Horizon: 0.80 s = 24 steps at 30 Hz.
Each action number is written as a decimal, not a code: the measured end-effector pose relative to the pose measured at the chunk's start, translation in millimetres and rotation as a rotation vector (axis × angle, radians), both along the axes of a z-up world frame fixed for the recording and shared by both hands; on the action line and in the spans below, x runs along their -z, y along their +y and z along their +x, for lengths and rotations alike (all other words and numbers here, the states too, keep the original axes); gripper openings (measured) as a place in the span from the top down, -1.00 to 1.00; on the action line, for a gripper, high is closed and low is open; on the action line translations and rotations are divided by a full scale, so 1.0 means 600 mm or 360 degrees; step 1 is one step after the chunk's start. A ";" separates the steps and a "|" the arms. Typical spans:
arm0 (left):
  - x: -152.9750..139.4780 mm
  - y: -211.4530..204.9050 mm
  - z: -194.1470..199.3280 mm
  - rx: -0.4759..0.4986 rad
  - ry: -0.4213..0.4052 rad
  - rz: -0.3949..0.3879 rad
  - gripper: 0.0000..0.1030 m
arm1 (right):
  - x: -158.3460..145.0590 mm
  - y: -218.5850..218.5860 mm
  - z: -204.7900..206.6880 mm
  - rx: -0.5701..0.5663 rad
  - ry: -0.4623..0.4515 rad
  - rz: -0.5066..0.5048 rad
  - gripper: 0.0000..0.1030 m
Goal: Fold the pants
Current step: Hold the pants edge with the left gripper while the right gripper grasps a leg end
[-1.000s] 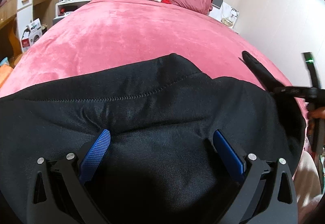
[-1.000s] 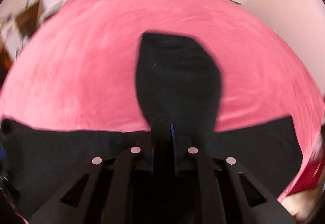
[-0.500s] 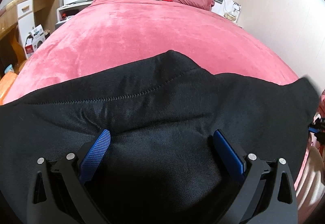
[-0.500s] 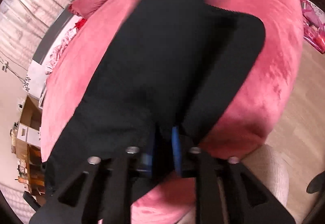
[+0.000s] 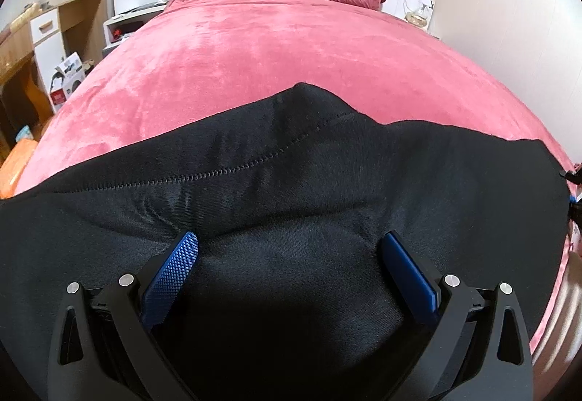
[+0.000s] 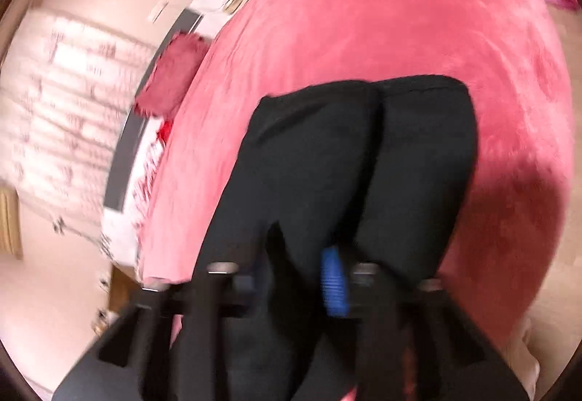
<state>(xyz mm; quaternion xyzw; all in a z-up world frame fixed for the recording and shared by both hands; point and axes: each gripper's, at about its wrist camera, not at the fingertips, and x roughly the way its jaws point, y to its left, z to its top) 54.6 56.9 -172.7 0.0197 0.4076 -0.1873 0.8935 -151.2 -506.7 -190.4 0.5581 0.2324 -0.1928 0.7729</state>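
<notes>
Up close, the left gripper (image 5: 287,273) stands wide open, its two blue pads (image 5: 174,270) pressed down into the black pants (image 5: 291,190) with a broad span of cloth between them but nothing clamped. The right gripper (image 6: 302,277) is closed on a bunch of the same pants; its view is blurred, yet black cloth runs straight out from between the jaws beside one blue pad (image 6: 333,281).

The pants lie on the near part of the pink bedspread (image 5: 291,48). In the left view they stretch left to right across the near edge of the bed, a stitched seam running along them, so their long axis lies crosswise to that gripper. In the right view the folded legs lead away from the jaws along the pointing line. The right hand, at the end of the cloth, seems the one placed to carry the next fold; the left only pins.

Compared with a second ago, the right gripper's view has rolled strongly, and the dark strip that stood up at the right of the left view is gone; there the cloth's right edge now lies flat. The left gripper sits as before.
</notes>
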 end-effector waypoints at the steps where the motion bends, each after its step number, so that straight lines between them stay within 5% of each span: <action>1: 0.000 -0.001 0.000 0.0000 0.0001 0.0007 -0.93 | 0.002 -0.010 -0.003 -0.0003 0.0005 0.0026 0.85; 9: -0.002 0.002 -0.012 0.0050 -0.0007 0.0019 -0.93 | -0.111 -0.008 -0.042 -0.0067 0.0042 -0.0240 0.89; 16: -0.001 -0.004 -0.012 0.0052 -0.0013 0.0046 -0.93 | -0.015 -0.032 -0.039 -0.0045 0.0193 -0.0059 0.90; 20: -0.002 -0.006 -0.013 0.0050 -0.0012 0.0063 -0.93 | -0.029 -0.044 -0.039 0.0005 0.0134 -0.0080 0.60; 24: -0.011 -0.015 -0.012 0.0040 0.0020 0.0128 -0.93 | -0.077 -0.038 -0.060 0.0108 0.0256 -0.0289 0.36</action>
